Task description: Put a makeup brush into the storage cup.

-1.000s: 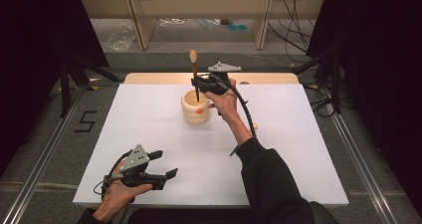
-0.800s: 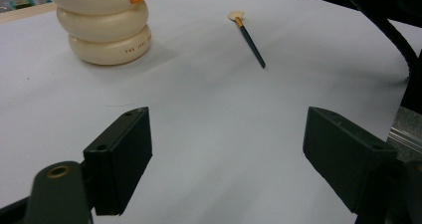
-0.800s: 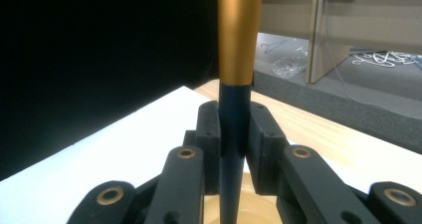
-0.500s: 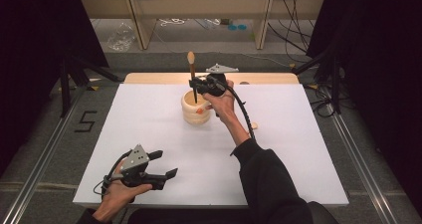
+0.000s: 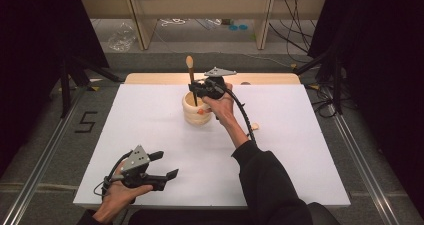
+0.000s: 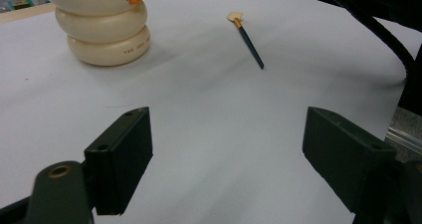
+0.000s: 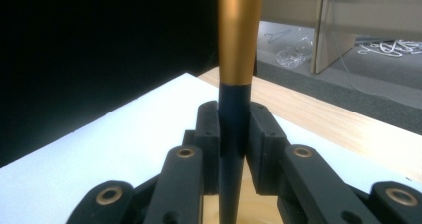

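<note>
Between right gripper [image 7: 234,134] jaws, upright brush [image 7: 238,59].

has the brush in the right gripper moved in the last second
Yes. The brush, clamped in the right gripper, has shifted slightly left relative to the cream holder and now stands nearly upright over its opening.

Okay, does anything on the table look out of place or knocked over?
One thing: a second brush lies flat on the white table, apart from the cream holder, while the right gripper holds the other brush upright over the holder. Nothing looks spilled or damaged.
</note>
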The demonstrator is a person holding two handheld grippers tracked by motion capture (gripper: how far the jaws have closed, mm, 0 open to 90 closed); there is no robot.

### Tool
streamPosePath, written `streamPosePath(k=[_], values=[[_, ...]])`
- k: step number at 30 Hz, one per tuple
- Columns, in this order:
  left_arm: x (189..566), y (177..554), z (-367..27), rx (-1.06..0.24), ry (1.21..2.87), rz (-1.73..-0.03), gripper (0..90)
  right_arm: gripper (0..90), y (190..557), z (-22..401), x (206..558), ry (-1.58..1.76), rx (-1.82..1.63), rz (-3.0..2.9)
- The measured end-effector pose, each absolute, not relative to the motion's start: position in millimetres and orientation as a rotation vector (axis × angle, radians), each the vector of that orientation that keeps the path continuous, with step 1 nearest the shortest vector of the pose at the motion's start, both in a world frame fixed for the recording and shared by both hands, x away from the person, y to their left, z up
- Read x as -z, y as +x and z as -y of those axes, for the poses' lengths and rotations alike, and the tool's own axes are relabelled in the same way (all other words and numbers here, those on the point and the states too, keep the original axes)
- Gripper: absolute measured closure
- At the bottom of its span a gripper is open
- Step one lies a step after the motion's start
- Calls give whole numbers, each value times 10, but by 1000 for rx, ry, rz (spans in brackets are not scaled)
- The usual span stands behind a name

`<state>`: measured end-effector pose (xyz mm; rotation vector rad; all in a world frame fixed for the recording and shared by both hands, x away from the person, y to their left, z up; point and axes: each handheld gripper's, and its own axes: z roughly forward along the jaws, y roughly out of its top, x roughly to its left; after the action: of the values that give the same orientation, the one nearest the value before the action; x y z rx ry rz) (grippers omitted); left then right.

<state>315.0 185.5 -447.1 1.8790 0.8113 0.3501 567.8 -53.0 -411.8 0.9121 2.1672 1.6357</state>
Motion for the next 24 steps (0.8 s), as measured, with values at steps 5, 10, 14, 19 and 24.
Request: streamPosePath(k=[5, 10, 14, 19, 24], values=[[4467, 3162, -1864, -360, 1892, -785, 195, 585, 5670, 542, 4105, 979, -1636, -2162], [4465, 3161, -1866, -362, 1889, -786, 195, 409, 5634, 585, 4046, 1030, -1611, -2153], [4466, 3162, -1867, -362, 1890, -790, 195, 373, 5569, 656, 3943, 1002, -1596, -2161], [4465, 3161, -1865, -363, 1890, -788, 195, 346, 5459, 752, 3820, 991, -1528, -2180], [4465, 3161, -1867, -364, 1889, -792, 196, 323, 5337, 848, 3756, 966, -1455, -2177]])
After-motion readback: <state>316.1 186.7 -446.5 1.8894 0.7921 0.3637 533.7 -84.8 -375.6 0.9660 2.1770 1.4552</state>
